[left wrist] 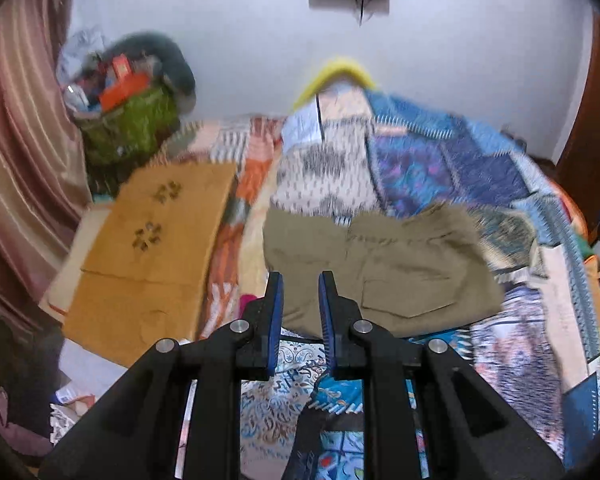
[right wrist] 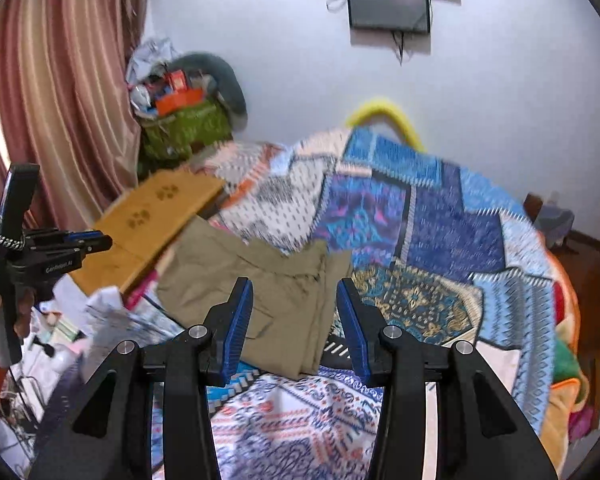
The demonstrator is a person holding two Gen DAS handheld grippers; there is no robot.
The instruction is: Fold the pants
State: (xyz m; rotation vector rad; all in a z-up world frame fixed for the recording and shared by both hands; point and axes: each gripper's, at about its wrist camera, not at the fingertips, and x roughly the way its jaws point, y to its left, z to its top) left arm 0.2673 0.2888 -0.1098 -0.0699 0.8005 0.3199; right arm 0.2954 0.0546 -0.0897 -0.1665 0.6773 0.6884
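Pants (left wrist: pixel 380 268) lay folded at frame centre, just ahead of both claws; long axis ran left-right. Left claw (left wrist: pixel 300 284) narrow, empty; right claw (right wrist: pixel 294 292) wide, empty.

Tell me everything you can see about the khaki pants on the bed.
The khaki pants are olive-khaki woven cloth, already folded into a compact, roughly rectangular stack with layered edges on one side. A flapped pocket shows on top. They lie flat on the patchwork bedspread, beside a brown cardboard sheet but apart from it. Neither tongs touch them: both the left tongs and the right tongs are open and empty.
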